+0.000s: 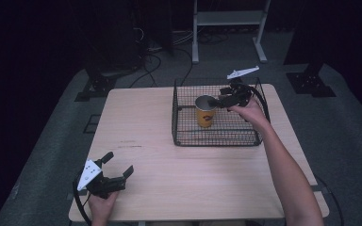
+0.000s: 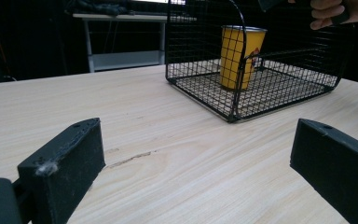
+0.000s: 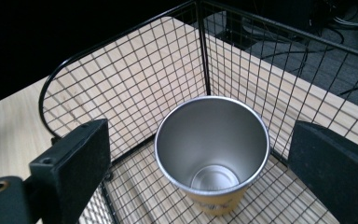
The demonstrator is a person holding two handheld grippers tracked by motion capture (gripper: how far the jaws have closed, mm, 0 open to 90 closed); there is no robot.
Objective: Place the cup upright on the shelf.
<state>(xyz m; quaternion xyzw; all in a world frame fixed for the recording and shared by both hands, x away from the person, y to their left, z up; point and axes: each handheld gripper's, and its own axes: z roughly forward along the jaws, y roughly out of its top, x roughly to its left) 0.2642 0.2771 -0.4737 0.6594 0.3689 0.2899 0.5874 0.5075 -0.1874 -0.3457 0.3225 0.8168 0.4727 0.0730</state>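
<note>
A yellow cup (image 1: 204, 111) with a silver inside stands upright in a black wire basket (image 1: 184, 117) on the far right part of the table. In the right gripper view the cup (image 3: 212, 144) is seen from above, empty, between the two black jaws but below them. My right gripper (image 1: 215, 101) hovers open just over the cup's rim inside the basket. My left gripper (image 1: 118, 165) rests low at the table's near left corner, open and empty. From there the cup (image 2: 240, 56) and basket (image 2: 279, 88) lie ahead to the right.
The light wooden table (image 1: 169, 174) has bare room in front of and left of the basket. Beyond the table are a grey floor, cables and a white metal rack (image 1: 228, 19). A dark stand base (image 1: 99, 87) sits at the far left.
</note>
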